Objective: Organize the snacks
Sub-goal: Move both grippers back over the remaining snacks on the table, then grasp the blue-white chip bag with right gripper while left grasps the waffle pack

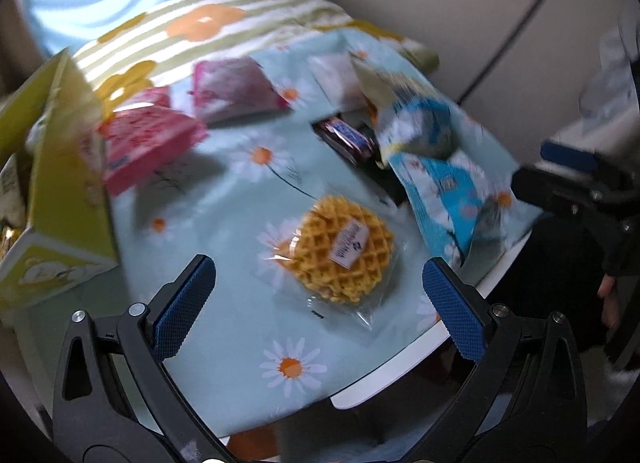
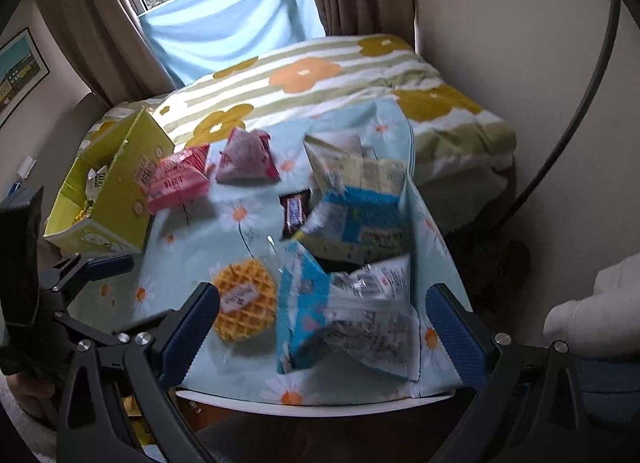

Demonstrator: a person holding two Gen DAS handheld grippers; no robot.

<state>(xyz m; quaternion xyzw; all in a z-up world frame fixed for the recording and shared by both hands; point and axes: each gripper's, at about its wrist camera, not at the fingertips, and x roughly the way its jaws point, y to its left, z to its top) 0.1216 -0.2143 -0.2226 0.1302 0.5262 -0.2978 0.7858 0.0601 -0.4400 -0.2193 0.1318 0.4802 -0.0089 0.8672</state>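
Note:
A wrapped round waffle (image 1: 344,249) lies on the daisy-print cloth, just ahead of my open, empty left gripper (image 1: 320,307). It also shows in the right wrist view (image 2: 245,305). My right gripper (image 2: 320,327) is open and empty, hovering over a blue and clear snack bag (image 2: 348,315). A second blue bag (image 2: 360,219), a dark chocolate bar (image 2: 294,211), a pink box (image 2: 176,183) and a pink pyramid pack (image 2: 246,159) lie further back. A yellow-green open box (image 2: 104,195) at the left holds some snacks.
The small table's white front edge (image 2: 320,409) is right under my grippers. A bed with a flowered striped blanket (image 2: 320,79) stands behind the table. A wall is at the right. My left gripper (image 2: 92,267) shows at the left of the right wrist view.

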